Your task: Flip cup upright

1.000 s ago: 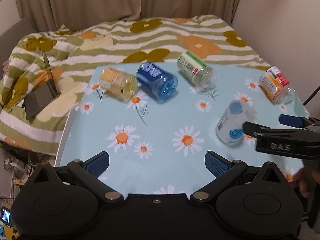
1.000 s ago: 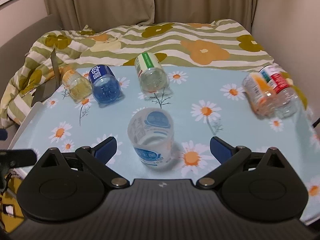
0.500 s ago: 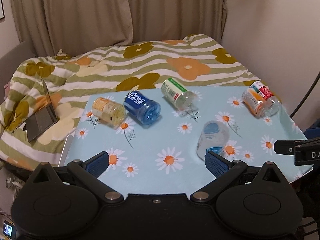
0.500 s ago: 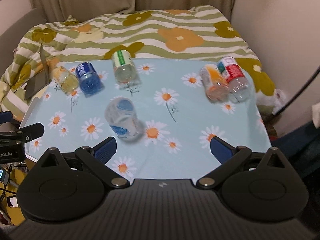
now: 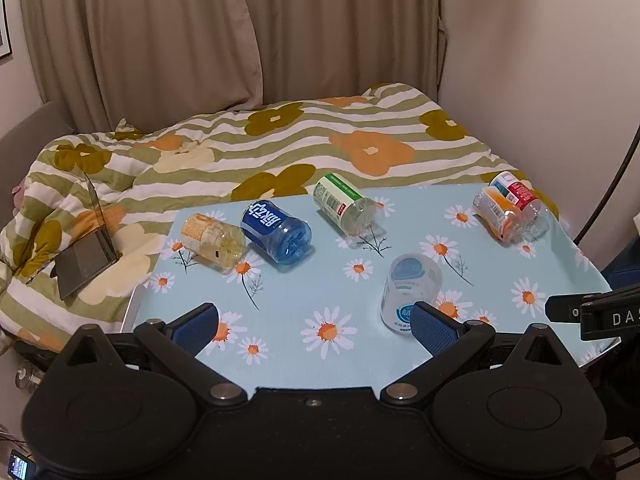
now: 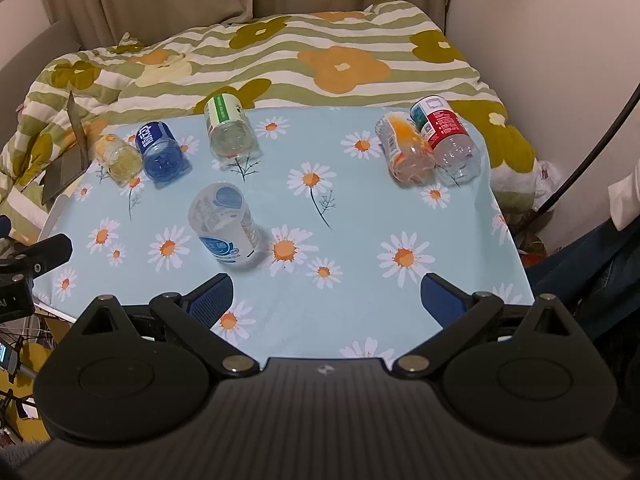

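Ahead and left of my right claw [image 6: 326, 300], the pale cup [image 6: 225, 226] stands mouth-down on the daisy tabletop [image 6: 360, 216], so I hold both it and the left claw [image 5: 316, 326] wide open, empty, for a side grasp.

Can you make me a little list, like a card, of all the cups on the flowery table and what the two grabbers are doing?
surface: daisy tablecloth
cups lying on their sides: yellow cup, blue cup, green-label cup, orange cup, red-label cup
cup nearest the grippers: white cup with blue label, standing mouth down
left gripper: open, holding nothing
right gripper: open, holding nothing
behind the table: striped flower blanket
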